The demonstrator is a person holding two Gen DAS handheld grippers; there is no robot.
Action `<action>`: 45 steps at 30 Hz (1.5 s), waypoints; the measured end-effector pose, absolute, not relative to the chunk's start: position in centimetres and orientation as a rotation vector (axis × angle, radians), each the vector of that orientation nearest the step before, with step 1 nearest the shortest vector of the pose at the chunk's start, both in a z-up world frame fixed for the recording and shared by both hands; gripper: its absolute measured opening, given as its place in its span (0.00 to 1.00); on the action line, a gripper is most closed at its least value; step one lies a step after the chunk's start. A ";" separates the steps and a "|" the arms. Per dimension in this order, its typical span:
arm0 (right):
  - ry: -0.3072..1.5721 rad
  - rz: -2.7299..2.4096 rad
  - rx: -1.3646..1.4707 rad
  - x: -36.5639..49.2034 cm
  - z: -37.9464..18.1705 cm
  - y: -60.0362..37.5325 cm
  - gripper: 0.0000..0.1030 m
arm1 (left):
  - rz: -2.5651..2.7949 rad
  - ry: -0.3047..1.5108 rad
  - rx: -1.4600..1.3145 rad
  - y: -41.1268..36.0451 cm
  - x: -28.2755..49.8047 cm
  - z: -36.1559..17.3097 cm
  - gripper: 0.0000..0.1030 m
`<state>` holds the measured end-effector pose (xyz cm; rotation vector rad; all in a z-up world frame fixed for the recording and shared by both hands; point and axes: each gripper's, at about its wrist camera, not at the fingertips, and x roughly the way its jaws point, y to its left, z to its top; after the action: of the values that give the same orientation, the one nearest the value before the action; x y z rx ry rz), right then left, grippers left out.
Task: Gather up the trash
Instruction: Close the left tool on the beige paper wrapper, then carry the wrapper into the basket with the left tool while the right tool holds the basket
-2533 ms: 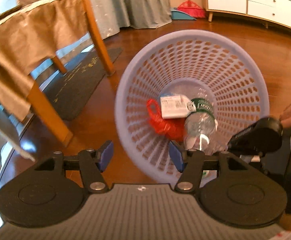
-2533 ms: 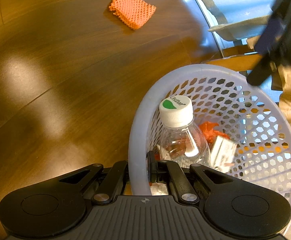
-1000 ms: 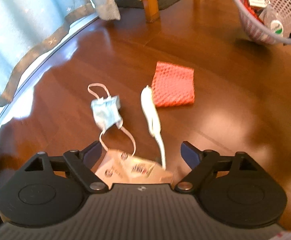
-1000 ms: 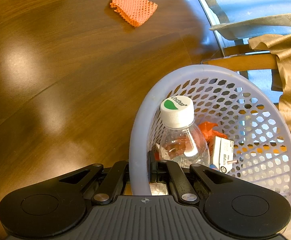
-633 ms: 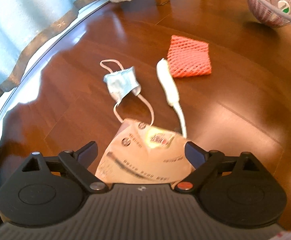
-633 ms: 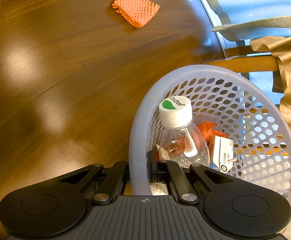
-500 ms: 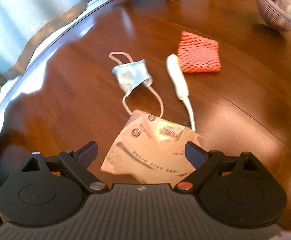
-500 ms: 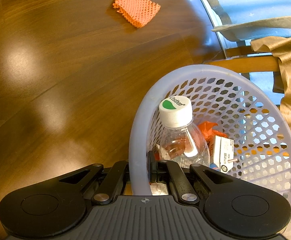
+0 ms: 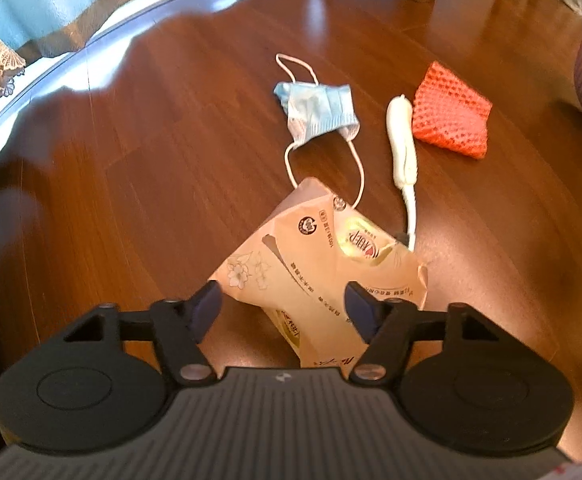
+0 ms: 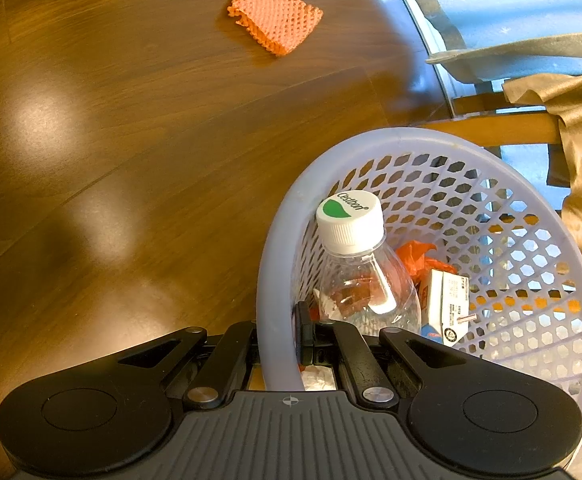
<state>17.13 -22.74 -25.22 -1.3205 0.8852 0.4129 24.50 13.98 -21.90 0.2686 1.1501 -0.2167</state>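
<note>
Trash lies loose on the wooden floor [image 9: 139,168] in four pieces, all seen from the left wrist view. One pinkish printed wrapper [image 9: 315,276] sits lowest, its near end between the spread tips of the left gripper [image 9: 283,307], whose jaws stand wide on either side of it; whether a pad touches it I cannot tell. One blue face mask [image 9: 318,114] lies at about 12 o'clock from the wrapper, its ear loop trailing down to the wrapper's top edge. One white foam sleeve [image 9: 402,142] lies at 1 o'clock, just beside the mask, its thin tail reaching toward the wrapper. One orange foam net [image 9: 451,111] lies at 2 o'clock, touching or almost touching the sleeve's upper end.

One lavender basket [image 10: 491,160] holds the collected pieces in the right wrist view: one clear bottle [image 10: 365,280] with a white and green cap, one small white carton [image 10: 447,300] at 3 o'clock from the bottle, and one crumpled orange bag [image 10: 421,254] behind them. The right gripper [image 10: 279,338] is closed narrow, pinching the basket's near rim wall between its fingers. The net shows again at 11 o'clock from the basket, well apart.
</note>
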 end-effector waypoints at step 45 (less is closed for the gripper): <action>0.880 0.425 -1.331 17.0 -25.2 -22.6 0.00 | -0.608 0.898 0.469 -1.6 26.0 -13.3 0.01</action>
<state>17.00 -22.63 -25.21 -1.3311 0.8797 0.4255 25.98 -1.64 -13.32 0.4691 0.8975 -0.6083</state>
